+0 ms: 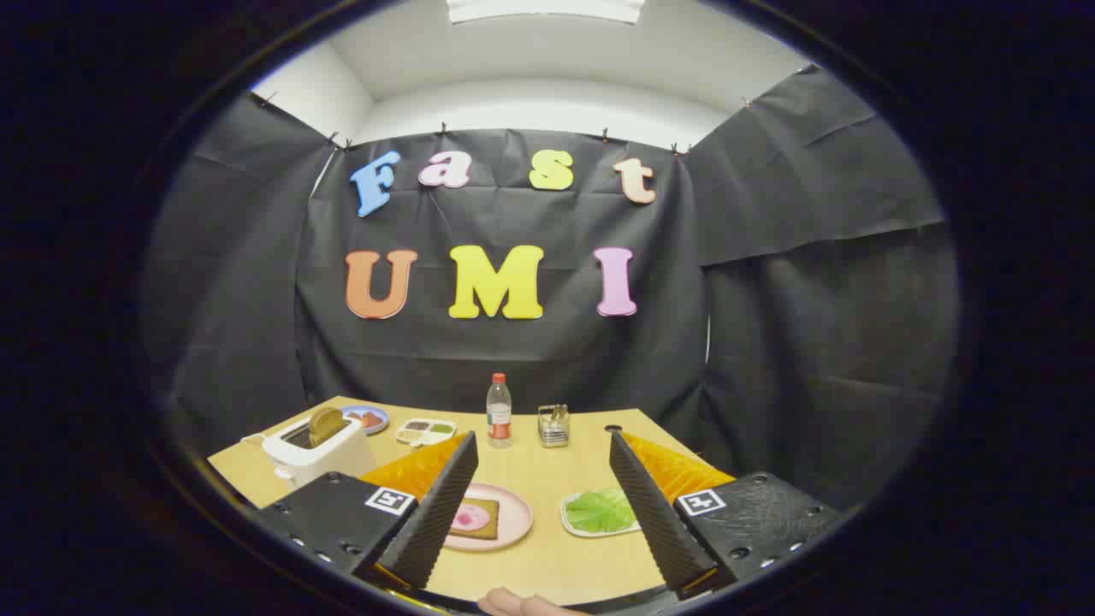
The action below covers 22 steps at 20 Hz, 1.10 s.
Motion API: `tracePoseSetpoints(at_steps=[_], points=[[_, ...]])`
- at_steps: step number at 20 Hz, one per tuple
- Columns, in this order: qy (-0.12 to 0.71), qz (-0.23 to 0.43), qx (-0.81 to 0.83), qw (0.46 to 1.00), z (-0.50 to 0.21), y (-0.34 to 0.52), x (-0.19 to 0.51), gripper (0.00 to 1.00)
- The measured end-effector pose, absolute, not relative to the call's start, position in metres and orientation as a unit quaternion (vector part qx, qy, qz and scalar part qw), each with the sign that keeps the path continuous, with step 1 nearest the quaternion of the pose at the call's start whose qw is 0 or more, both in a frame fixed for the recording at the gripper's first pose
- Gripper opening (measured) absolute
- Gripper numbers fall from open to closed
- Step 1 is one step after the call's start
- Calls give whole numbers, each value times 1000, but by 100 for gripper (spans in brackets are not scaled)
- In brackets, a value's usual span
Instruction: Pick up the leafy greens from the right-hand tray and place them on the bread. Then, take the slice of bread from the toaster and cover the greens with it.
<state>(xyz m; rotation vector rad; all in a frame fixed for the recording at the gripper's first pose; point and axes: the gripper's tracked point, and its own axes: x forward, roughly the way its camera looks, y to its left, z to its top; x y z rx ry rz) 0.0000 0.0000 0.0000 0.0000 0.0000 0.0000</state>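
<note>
A: Our gripper (539, 505) stands wide open, holding nothing; the leafy greens (600, 511) lie on the right-hand tray (571, 524) near the desk's (547, 466) front edge.

B: We risk pinching the tray rim, probably, if we descend too low.

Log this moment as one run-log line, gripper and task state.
gripper: open, above table | leafy greens: on right tray, untouched | bread: on pink plate | toaster: slice still in
</note>
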Motion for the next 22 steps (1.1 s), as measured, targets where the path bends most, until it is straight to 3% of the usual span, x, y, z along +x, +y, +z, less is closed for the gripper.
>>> tracePoseSetpoints(at_steps=[22], points=[[5, 2, 4, 1000, -15, -22, 27, 95]])
